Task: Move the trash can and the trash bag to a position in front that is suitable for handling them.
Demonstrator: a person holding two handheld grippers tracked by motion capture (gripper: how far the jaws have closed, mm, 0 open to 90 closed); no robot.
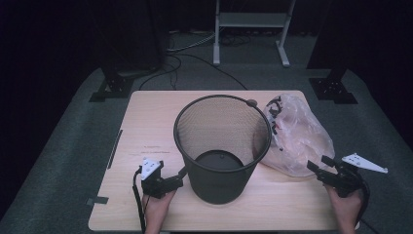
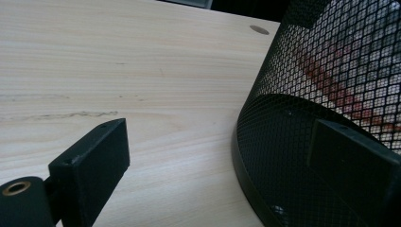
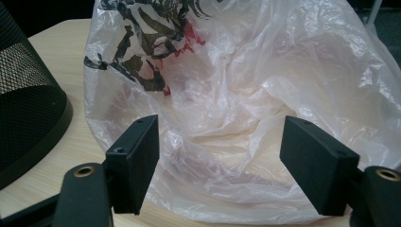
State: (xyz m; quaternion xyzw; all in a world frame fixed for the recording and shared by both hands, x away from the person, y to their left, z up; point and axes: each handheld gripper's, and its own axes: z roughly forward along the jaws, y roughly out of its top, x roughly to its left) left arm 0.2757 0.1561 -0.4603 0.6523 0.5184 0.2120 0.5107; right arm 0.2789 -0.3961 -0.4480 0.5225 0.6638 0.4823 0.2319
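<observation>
We see a clear plastic bag (image 1: 298, 136) lying crumpled on the right part of the table (image 1: 146, 126), thin and wrinkled, with a black and red print near its top. It touches or nearly touches the black mesh wastebasket (image 1: 221, 146) that stands upright at the table's middle, open end up, with a solid dark bottom.

Our right claw (image 1: 319, 165) points at the bag's near right edge, released, its jaws spread wide. In the right gripper view the bag (image 3: 246, 109) sits just beyond those jaws, not yet between them, and the wastebasket (image 3: 28, 99) rises at the left.

Our left claw (image 1: 181, 174) is also released, at the wastebasket's lower left side. In the left gripper view the mesh wall (image 2: 321, 109) stands before one jaw, bare table (image 2: 118, 71) before the other.
</observation>
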